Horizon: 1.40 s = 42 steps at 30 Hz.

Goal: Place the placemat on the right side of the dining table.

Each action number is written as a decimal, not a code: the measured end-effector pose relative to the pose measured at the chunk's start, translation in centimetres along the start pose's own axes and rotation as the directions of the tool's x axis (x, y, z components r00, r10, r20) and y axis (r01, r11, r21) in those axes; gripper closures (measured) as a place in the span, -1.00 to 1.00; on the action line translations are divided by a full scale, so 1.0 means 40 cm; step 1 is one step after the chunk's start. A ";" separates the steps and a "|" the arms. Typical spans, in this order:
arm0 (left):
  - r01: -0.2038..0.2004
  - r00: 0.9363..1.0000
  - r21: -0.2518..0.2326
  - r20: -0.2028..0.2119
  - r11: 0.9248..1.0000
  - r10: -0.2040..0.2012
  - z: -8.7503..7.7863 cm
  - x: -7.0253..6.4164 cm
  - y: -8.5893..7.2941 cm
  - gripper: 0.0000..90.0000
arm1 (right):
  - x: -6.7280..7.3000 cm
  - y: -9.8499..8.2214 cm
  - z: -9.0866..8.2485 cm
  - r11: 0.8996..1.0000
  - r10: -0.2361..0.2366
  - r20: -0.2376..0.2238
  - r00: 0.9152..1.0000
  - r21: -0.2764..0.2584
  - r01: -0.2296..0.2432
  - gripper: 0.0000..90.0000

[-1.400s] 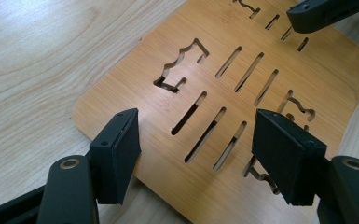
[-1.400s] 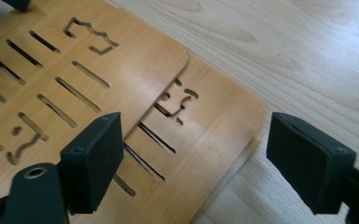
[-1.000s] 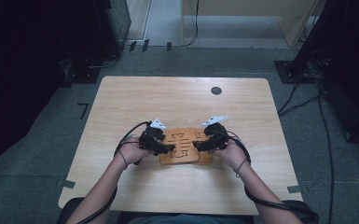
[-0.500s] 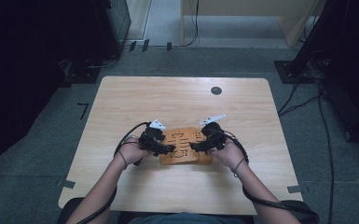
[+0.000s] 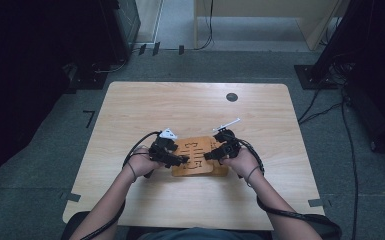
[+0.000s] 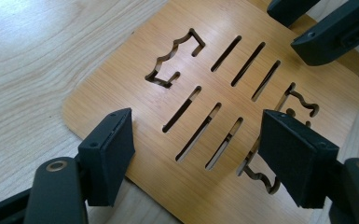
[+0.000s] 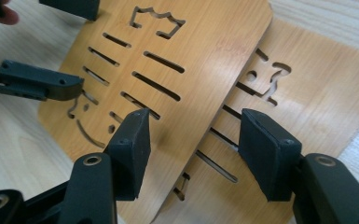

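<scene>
Two thin wooden boards with cut slots and shapes lie stacked at the near middle of the table point(image 5: 190, 110). In the right gripper view the upper board point(image 7: 205, 51) lies askew over the lower board point(image 7: 317, 88). My left gripper point(image 5: 182, 160) point(image 6: 196, 154) hangs over the boards' left end; its jaws have just been opening, and their pads stand apart above the board point(image 6: 121, 98) without pressing it. My right gripper point(image 5: 207, 155) point(image 7: 193, 149) comes in from the right; its jaws have just been closing and straddle the upper board's edge, pads clear of it.
A small black round disc point(image 5: 232, 97) sits at the table's far right. Cables trail from both grippers along the forearms. Dark equipment and cables stand on the floor around the table. Each gripper shows in the other's view point(image 6: 284, 28) point(image 7: 86, 46).
Both hands and the boards keep their places in the high view; no clear shift shows there.
</scene>
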<state>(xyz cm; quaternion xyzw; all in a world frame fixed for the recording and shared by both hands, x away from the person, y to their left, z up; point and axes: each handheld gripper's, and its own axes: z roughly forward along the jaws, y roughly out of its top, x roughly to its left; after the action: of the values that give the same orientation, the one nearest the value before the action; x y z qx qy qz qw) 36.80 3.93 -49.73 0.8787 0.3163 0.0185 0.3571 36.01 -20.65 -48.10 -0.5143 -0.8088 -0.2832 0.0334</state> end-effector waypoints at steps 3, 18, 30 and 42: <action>-0.009 1.000 -0.004 0.005 1.000 0.009 0.002 -0.002 -0.001 -0.44 | -0.005 0.004 0.000 1.000 -0.008 -0.002 1.000 0.025 0.008 0.00; -0.002 1.000 -0.009 0.015 1.000 0.002 0.003 -0.002 -0.001 -0.46 | -0.005 0.029 0.008 0.998 0.045 -0.054 0.998 0.055 -0.042 0.03; -0.034 0.999 -0.009 0.041 0.999 0.034 0.005 -0.008 -0.005 -0.55 | -0.021 0.036 0.014 0.992 0.112 -0.081 0.990 0.062 -0.107 0.03; -0.041 0.998 -0.016 0.057 0.999 0.041 0.000 -0.008 -0.002 -0.55 | 0.009 0.063 -0.044 0.987 0.147 -0.103 0.984 0.073 -0.140 0.11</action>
<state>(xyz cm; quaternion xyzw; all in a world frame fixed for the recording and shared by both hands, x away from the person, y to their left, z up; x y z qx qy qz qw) 36.51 3.81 -49.72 0.8824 0.2877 0.0030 0.3722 37.57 -20.44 -45.44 -0.5538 -0.7756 -0.2806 0.1142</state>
